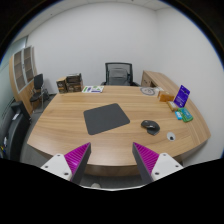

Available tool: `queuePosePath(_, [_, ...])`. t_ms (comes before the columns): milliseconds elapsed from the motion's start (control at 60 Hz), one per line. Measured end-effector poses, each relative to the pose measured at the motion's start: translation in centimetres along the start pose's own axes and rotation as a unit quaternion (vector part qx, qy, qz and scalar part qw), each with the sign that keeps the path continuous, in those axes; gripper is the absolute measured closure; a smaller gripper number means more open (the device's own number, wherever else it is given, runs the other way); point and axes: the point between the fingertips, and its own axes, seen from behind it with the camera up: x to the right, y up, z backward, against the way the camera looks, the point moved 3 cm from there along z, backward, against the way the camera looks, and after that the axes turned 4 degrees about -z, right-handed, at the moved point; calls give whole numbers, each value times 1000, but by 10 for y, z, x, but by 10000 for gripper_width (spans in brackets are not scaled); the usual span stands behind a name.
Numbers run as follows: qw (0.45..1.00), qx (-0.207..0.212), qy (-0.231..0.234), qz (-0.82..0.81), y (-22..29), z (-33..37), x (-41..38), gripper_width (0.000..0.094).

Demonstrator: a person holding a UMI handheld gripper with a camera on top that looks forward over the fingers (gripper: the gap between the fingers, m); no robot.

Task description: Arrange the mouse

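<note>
Hovering: gripper [111,160] spread wide, nothing between its pads, high above the near edge of the bench [70,112].
Mouse [150,126]: just right of the dark mouse pad [106,119], off it, well beyond the gripper.
Risk: the rounded shell may squirt from the pads if pinched off-centre.
Clutter: small items right of the mouse pad, near the mouse.

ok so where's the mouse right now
In the gripper view the mouse sits on the wooden table, just right of the dark mouse pad and well beyond the open gripper.
</note>
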Motion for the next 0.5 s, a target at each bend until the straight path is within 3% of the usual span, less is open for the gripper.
queuePosePath(500, [999,4,-38,-8,-1,-31,92,76])
